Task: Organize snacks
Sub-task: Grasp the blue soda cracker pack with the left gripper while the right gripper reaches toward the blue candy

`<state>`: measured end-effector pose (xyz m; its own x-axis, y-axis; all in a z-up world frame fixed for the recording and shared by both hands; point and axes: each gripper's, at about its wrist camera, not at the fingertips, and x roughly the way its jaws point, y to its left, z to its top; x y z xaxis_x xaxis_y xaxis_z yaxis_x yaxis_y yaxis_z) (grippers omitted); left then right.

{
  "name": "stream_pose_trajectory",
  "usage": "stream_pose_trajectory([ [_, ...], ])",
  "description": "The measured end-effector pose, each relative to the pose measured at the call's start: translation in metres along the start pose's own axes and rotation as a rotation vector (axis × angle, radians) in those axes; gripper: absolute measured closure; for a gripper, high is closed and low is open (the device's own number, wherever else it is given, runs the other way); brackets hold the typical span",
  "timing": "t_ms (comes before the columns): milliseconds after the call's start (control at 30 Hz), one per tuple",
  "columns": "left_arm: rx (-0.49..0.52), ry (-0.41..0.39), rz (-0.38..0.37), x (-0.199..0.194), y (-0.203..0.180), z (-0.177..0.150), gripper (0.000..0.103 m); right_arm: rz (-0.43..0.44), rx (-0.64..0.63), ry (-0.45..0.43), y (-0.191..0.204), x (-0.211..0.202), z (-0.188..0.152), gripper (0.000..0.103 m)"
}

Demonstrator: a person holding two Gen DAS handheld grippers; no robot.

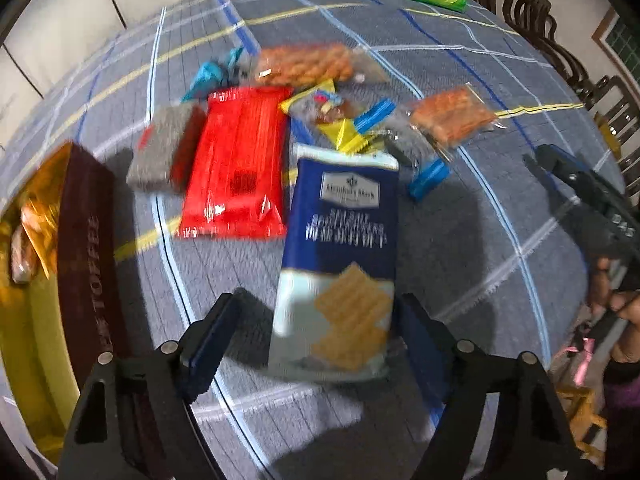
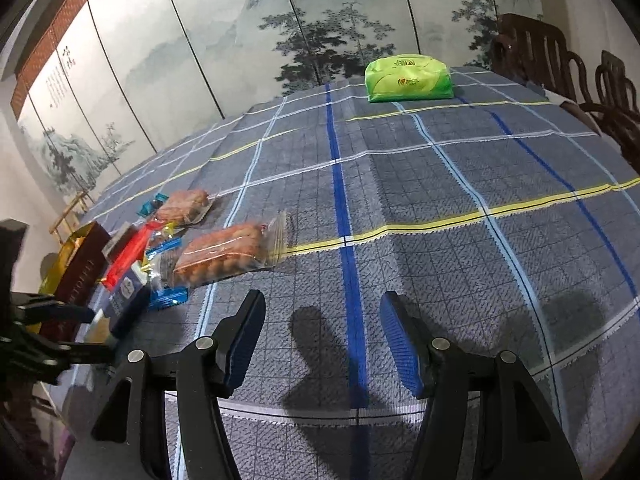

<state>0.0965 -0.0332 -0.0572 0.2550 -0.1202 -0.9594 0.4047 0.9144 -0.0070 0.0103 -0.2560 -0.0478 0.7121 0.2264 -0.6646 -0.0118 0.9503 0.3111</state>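
A blue cracker pack [image 1: 344, 220] lies flat on the checked tablecloth [image 1: 460, 248]. My left gripper [image 1: 320, 340] points down over its near end with the pack between the open jaws. The right pad is at the pack's edge; the left pad stands clear of it. Behind the pack lie a red packet [image 1: 236, 168], a grey bar [image 1: 160, 148], small yellow and blue sweets [image 1: 352, 128] and two clear bags of orange snacks [image 1: 304, 64] [image 1: 452, 118]. My right gripper [image 2: 322, 344] hangs open over bare cloth, with nothing in it.
A dark brown toffee box [image 1: 88, 248] with a yellow inside [image 1: 24, 320] stands at the left and holds wrapped sweets. A green tissue pack [image 2: 408, 78] lies at the far side of the table. Dark wooden chairs [image 2: 560, 64] line the right edge. A painted screen stands behind.
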Motion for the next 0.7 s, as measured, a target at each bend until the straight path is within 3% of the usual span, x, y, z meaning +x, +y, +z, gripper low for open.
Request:
stream_pose_trajectory([
  [133,0.007,-0.010,0.006,0.004,-0.005,0.009,0.026,0.031,0.016,-0.001,-0.003,-0.001,0.000,0.040],
  [200,0.014,-0.047,0.001,0.001,-0.008,0.010,0.042,0.042,0.013,0.002,-0.003,-0.001,0.000,0.039],
  [233,0.023,-0.062,-0.001,-0.001,-0.011,0.010,0.057,0.049,0.011,0.004,-0.003,-0.001,0.000,0.039],
  [400,-0.020,-0.077,0.042,-0.005,-0.017,0.002,0.057,0.090,0.022,0.024,-0.006,-0.003,0.004,0.039],
  [500,-0.090,-0.108,-0.036,-0.023,-0.016,-0.020,0.057,0.174,0.002,0.005,-0.003,-0.018,0.013,0.039],
  [700,-0.171,-0.203,-0.078,-0.075,-0.012,-0.064,0.057,0.349,-0.265,0.047,0.051,-0.029,0.025,0.039],
])
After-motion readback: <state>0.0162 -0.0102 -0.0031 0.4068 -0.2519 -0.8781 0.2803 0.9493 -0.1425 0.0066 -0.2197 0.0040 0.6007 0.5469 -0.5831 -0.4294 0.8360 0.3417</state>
